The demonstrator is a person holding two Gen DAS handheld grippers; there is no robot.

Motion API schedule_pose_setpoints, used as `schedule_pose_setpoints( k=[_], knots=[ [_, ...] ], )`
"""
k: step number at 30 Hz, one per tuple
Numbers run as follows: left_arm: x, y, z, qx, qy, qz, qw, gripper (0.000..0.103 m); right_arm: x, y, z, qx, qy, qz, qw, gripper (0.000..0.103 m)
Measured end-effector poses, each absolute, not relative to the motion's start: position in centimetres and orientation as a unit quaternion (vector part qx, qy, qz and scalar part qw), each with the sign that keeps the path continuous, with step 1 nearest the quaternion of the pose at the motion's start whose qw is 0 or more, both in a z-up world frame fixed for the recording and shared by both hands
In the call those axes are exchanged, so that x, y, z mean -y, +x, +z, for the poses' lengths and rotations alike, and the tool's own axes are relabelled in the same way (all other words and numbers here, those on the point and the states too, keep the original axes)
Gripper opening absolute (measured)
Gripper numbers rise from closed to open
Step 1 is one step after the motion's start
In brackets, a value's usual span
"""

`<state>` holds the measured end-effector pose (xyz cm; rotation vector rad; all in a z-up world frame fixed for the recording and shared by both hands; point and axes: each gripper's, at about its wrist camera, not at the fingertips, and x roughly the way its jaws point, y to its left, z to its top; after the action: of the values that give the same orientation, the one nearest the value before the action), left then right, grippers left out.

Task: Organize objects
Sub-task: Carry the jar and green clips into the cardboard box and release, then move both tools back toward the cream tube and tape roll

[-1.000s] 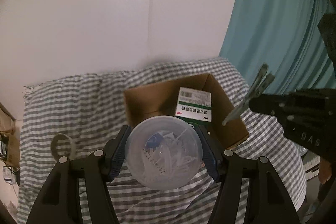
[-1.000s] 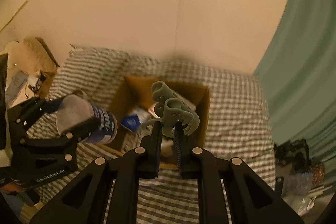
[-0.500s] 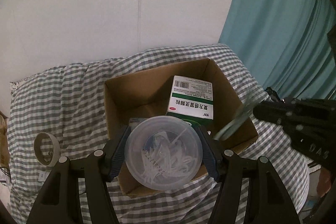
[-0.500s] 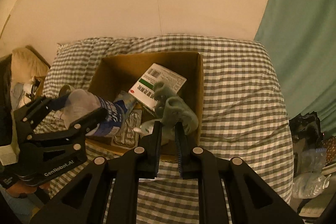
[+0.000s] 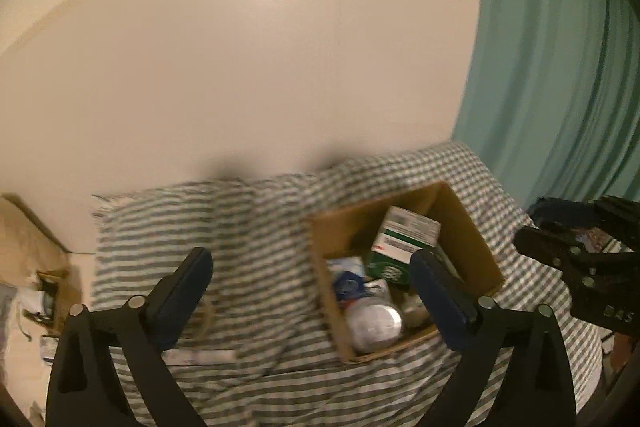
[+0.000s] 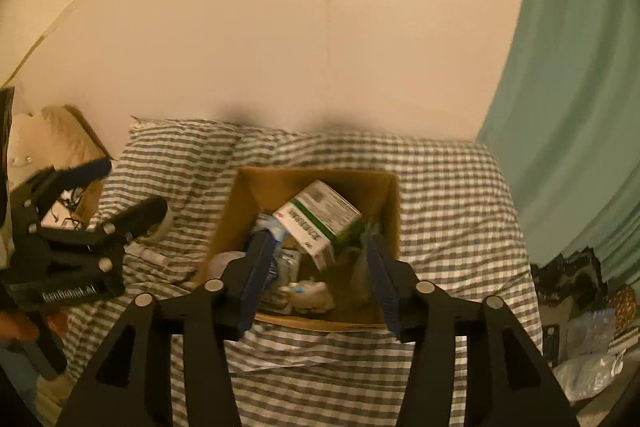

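Note:
An open cardboard box (image 5: pixel 466 233) (image 6: pixel 316 174) sits on the checked bed sheet. A green and white medicine box (image 5: pixel 404 239) (image 6: pixel 320 223) leans inside it. The clear round container (image 5: pixel 374 323) lies on its side at the box's near end. My left gripper (image 5: pixel 312 275) hangs above the bed, left of the box. Its jaws are opening wide, with nothing between them. My right gripper (image 6: pixel 320 259) hovers over the box's near edge. Its jaws are also opening and hold nothing. A blurred grey-green clip (image 6: pixel 360 263) shows by the box's right wall.
A tape roll (image 6: pixel 165 223) and a white tube (image 6: pixel 152 259) lie on the sheet left of the box. A teal curtain (image 6: pixel 580 107) hangs at the right, with bags and clutter (image 6: pixel 580 299) on the floor below it. The pale wall stands behind the bed.
The left gripper let go of the clear container, which now lies in the box, and drew up and back. The right gripper opened and dropped the grey-green clip into the box.

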<state>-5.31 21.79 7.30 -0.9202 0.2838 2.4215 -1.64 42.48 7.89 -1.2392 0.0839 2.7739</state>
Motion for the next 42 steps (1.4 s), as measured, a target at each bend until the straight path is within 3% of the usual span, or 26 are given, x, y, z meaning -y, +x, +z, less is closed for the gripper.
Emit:
schedule_pose_setpoints(
  k=[7,9,19,28,32,42],
  knots=[
    [-14.0,-5.4,8.7,-0.093,-0.334,0.911,0.225,0.103,-36.5,-0.3,10.7,-0.032,-0.358,0.933,0.036,0.085],
    [-12.1,-5.6,8.2,-0.094,-0.337,0.913,0.211,0.103,-34.8,-0.2,10.6,-0.031,-0.353,0.935,0.027,0.088],
    [-1.0,-6.6,1.3,-0.074,-0.363,0.918,0.144,0.103,-27.2,-2.2,5.1,-0.039,-0.377,0.925,-0.004,0.088],
    [2.8,-8.3,-5.2,-0.060,-0.393,0.911,0.109,0.103,-18.6,-4.7,-2.7,0.090,-0.395,0.913,-0.052,0.088],
    [3.0,-9.3,-7.5,-0.078,-0.409,0.903,0.103,0.103,-16.5,-6.4,-6.0,0.107,-0.414,0.900,-0.078,0.088],
    [2.8,-12.1,-11.8,-0.100,-0.436,0.887,0.114,0.103,-14.2,-12.6,-12.9,0.127,-0.467,0.870,-0.099,0.071]
  ],
)
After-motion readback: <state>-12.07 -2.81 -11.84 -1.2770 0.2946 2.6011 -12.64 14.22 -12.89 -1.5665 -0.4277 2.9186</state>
